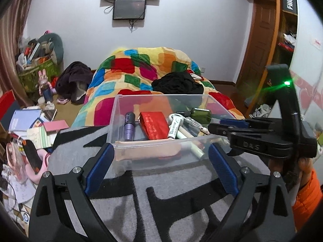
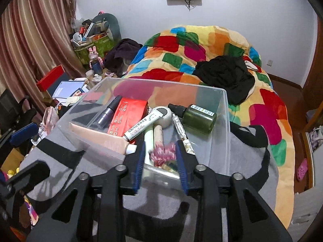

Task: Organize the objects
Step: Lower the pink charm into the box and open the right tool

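Left wrist view: the left gripper (image 1: 160,166) has its jaws spread wide, nothing between the blue pads (image 1: 223,168). The fingertips sit just short of the near wall of the clear bin (image 1: 121,109), not touching it as far as I can tell. The bin rests on a grey and black mat (image 1: 171,183), with the patchwork quilt (image 1: 141,66) behind. Inside, left to right: purple tube (image 1: 129,126), red box (image 1: 154,125), white tube (image 1: 176,126), green bottle (image 1: 200,114) at the far right. The right gripper (image 1: 222,127) reaches in from the right, over the bin's right side; a hand (image 1: 302,163) with an orange sleeve (image 1: 307,195) holds it.

Right wrist view: the right gripper (image 2: 160,160) points down into the near end of the bin (image 2: 227,104). Its jaws are partly open, with a pink crinkled item (image 2: 163,154) lying in the gap. The item is blurred; whether the pads press on it cannot be told. A pale green tube (image 2: 149,139) and a beige stick (image 2: 158,134) lie just beyond the fingertips. Further in: peach tube (image 2: 101,139), red box (image 2: 126,117), white tube (image 2: 139,128), slim vial (image 2: 181,133), green bottle (image 2: 198,119). One blue pad of the left gripper (image 2: 24,133) shows at the far left, clear of the bin.
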{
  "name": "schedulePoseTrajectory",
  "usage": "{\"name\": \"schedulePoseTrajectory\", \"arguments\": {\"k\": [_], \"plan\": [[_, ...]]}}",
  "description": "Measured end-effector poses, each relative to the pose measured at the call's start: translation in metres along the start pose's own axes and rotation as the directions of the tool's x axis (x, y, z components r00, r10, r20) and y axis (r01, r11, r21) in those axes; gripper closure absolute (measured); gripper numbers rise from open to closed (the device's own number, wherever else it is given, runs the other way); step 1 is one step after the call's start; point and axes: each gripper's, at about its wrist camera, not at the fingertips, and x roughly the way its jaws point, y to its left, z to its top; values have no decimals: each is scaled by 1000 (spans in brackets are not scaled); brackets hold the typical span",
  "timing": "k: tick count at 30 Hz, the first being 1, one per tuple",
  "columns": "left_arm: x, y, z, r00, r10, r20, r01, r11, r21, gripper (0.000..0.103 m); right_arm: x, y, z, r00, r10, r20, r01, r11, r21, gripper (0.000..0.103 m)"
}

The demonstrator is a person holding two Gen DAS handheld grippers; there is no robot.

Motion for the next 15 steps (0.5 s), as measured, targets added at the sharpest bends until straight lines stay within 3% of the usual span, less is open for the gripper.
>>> {"name": "schedulePoseTrajectory", "arguments": {"k": [2, 9, 15], "plan": [[-1, 2, 0, 1000, 12, 3, -11, 1000, -11, 8, -5, -2, -2, 1000, 24, 7, -24, 1000, 15, 64], [-6, 3, -1, 999, 34, 18, -33, 999, -22, 8, -32, 4, -14, 997, 55, 50, -56, 998, 9, 62], [-8, 1, -3, 999, 43, 24, -43, 999, -23, 8, -55, 12, -28, 993, 48, 108, -48, 999, -4, 47]]}}
